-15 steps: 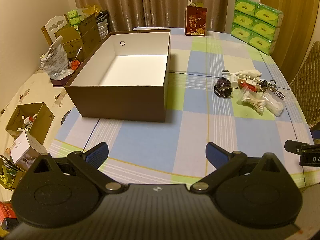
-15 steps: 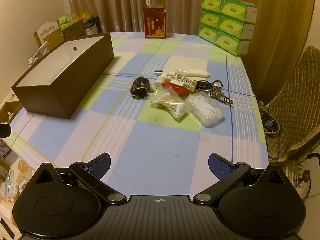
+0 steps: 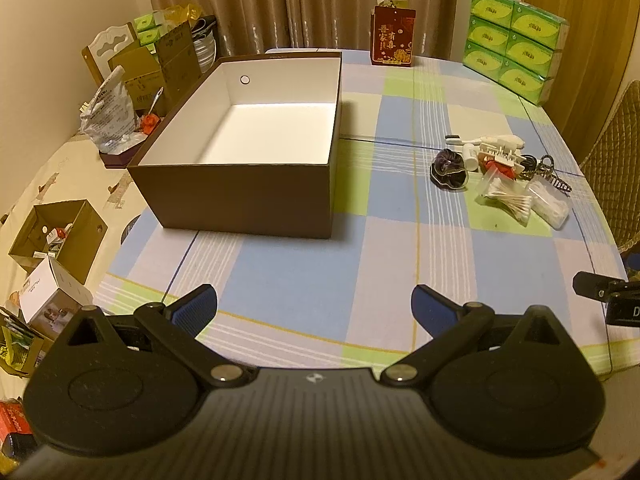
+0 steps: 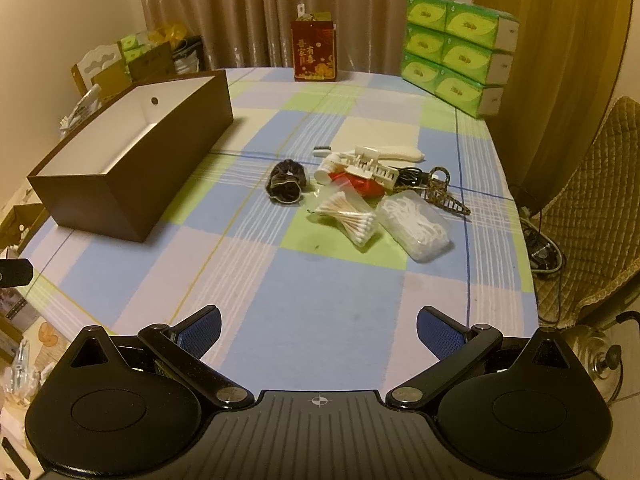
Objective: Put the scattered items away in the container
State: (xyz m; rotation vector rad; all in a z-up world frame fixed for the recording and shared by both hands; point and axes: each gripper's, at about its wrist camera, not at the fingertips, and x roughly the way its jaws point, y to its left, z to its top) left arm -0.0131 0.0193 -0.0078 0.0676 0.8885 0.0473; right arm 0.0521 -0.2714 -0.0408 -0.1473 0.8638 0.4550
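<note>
Nothing has shifted since the earlier frame. Left gripper (image 3: 315, 309) spread wide, empty, above the counter (image 3: 288, 280) before the brown box (image 3: 236, 196). Right gripper (image 4: 319, 326) likewise spread, holding nothing, short of the clutter: cotton swabs (image 4: 352, 218), scrunchie (image 4: 286, 186), floss picks (image 4: 418, 228), well apart from the box.

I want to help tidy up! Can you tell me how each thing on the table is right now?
brown box: open on top, nothing inside
left gripper: open, holding nothing
right gripper: open, holding nothing
dark scrunchie: lying loose on the tablecloth
cotton swab bag: lying flat beside the scrunchie
white floss pick bag: lying flat
green tissue packs: stacked
red gift box: standing upright
</note>
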